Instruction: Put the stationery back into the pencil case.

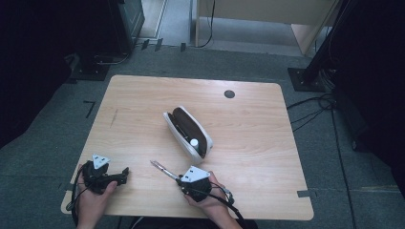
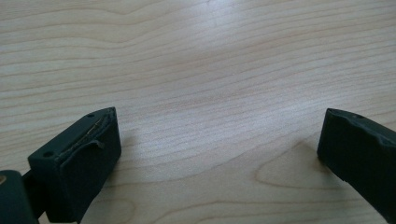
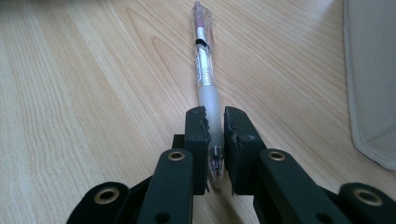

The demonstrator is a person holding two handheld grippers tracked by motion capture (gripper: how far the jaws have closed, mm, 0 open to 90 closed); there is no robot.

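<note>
Right gripper view: right claw (image 3: 215, 126) grasps an unmarked pen (image 3: 205, 70); left claw (image 2: 219, 144) released.

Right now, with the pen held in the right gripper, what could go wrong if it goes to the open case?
1. The right gripper pinches the pen only near its tip end, so the long free end could pivot or slip.
2. The pencil case already holds items, and its opening is narrow; the pen might catch the rim.
3. The left gripper is open over bare table, so nothing steadies the case; it might slide.
</note>
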